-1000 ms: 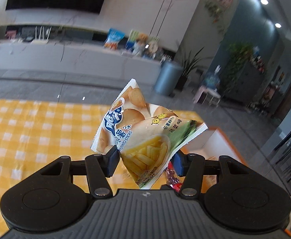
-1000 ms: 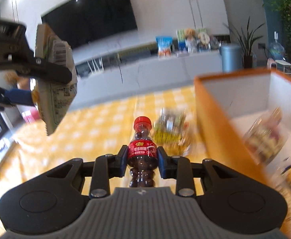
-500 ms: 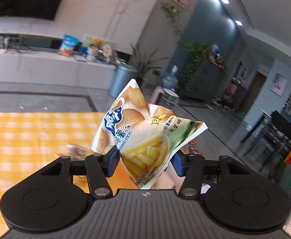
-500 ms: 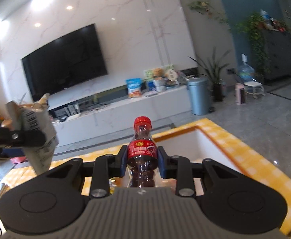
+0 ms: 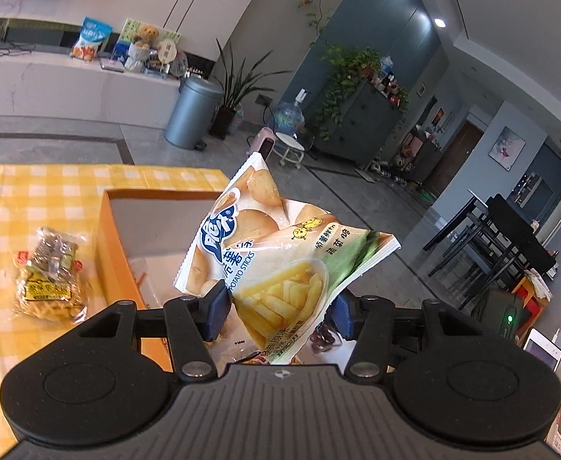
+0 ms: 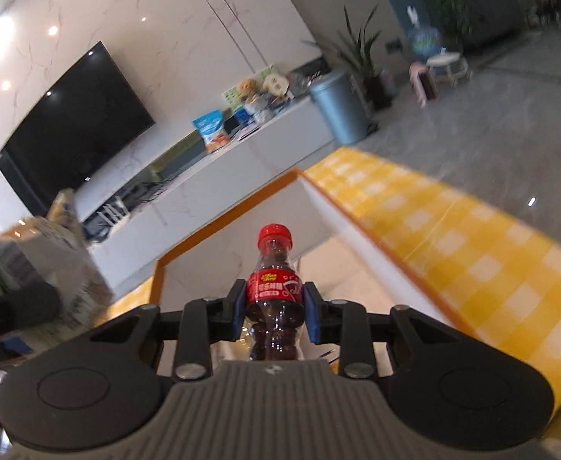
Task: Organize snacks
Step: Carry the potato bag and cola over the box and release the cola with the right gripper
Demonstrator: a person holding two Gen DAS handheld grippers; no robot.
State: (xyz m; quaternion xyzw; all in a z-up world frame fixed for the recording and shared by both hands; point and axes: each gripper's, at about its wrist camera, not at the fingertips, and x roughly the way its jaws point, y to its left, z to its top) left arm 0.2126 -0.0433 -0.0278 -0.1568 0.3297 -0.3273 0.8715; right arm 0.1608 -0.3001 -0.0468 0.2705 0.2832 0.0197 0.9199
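My left gripper (image 5: 278, 308) is shut on a bag of potato sticks (image 5: 276, 253) and holds it in the air over the orange box (image 5: 115, 268). My right gripper (image 6: 275, 312) is shut on a small cola-shaped bottle with a red cap (image 6: 275, 287), held upright over the same orange box (image 6: 219, 234), whose white inside shows below it. A clear packet of yellow snacks (image 5: 48, 276) lies on the yellow checked tablecloth (image 5: 19, 199) left of the box. The bag and left gripper show blurred at the left of the right wrist view (image 6: 46, 268).
The box holds some wrapped snacks (image 5: 324, 339) under my left gripper. The table edge runs along the right of the box (image 6: 472, 253). A white TV console (image 5: 69, 84), a grey bin (image 5: 192, 113) and plants stand beyond on the floor.
Both grippers have swung right, from above the tablecloth to above the orange box, each keeping hold of its item. The right wrist view has tilted.
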